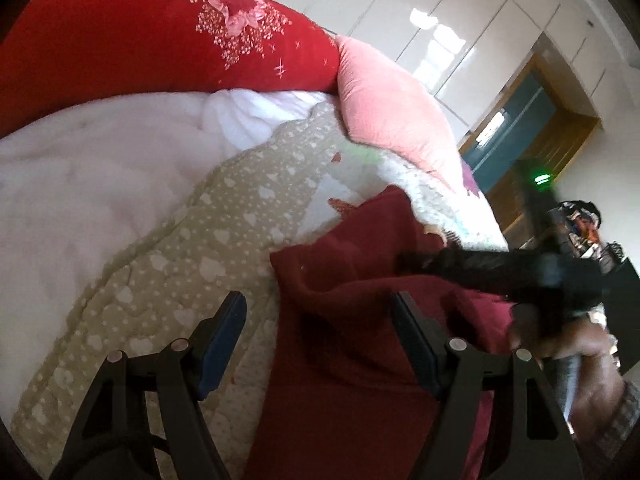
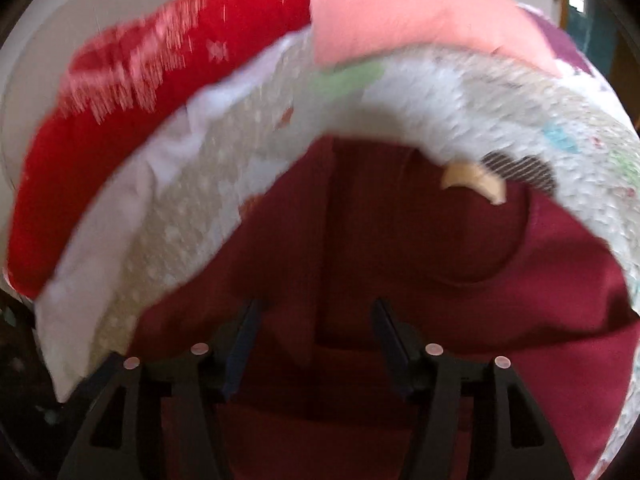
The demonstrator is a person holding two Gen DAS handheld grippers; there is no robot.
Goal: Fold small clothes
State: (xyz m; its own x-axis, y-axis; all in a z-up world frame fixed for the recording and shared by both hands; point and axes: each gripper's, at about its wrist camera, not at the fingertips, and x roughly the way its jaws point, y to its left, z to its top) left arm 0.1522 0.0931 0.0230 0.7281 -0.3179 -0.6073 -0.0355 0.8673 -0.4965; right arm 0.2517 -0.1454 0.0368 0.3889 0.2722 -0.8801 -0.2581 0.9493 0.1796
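On the bed, spread over the cloud-print quilt (image 1: 160, 264), lies the dark red garment (image 1: 352, 344) I am here to fold. In the left wrist view its upper edge is rumpled and partly lifted, and one straight side runs down toward my camera, so I judge it is only roughly laid out and the fold is not yet made.

My left gripper (image 1: 320, 316) hangs just above the cloth with its jaws wide apart and nothing between them — one finger over the quilt, the other over the garment. That straddle looks like a line-up on the side edge, ready to pinch it.

My right gripper (image 2: 316, 320) also has its jaws parted and empty. Its view is blurred, but the garment (image 2: 400, 280) fills the space ahead, with a curved seam that may be a neckline. From the left wrist view I see that same gripper as a dark blurred bar held in the person's hand (image 1: 568, 344), reaching across the far part of the cloth; whether it touches I cannot tell.

Beyond the garment sit a pink pillow (image 1: 392, 112), a white blanket (image 1: 92, 168) and a big red embroidered cushion (image 1: 160, 36) — well clear of my working area.
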